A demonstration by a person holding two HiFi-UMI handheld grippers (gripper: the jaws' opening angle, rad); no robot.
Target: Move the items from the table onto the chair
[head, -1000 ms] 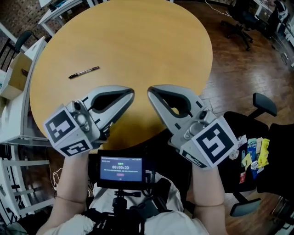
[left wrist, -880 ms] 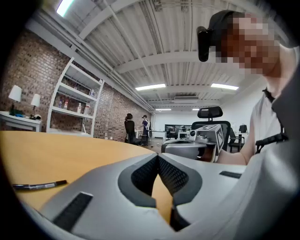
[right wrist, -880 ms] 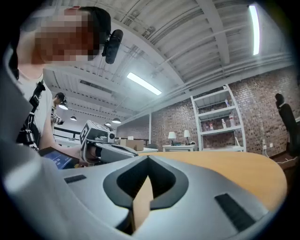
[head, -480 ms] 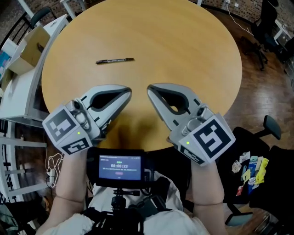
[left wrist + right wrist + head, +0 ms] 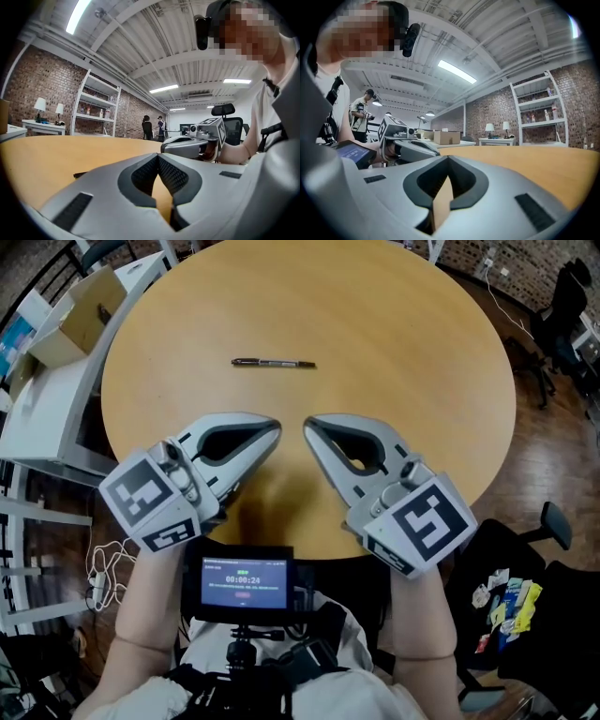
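The round wooden table (image 5: 394,324) fills the head view, its near edge running under both gripper bodies at 6 o'clock. A black chair (image 5: 553,521) stands off the table's edge at 4 o'clock, with small packets (image 5: 511,601) on its seat. The left gripper (image 5: 273,427) and right gripper (image 5: 308,425) hover side by side over the near part of the table, each with its jaws pressed together on nothing. The pen (image 5: 274,363) lies flat, apart from both, at 12 o'clock from the left tips and 11 o'clock from the right, with bare wood between.
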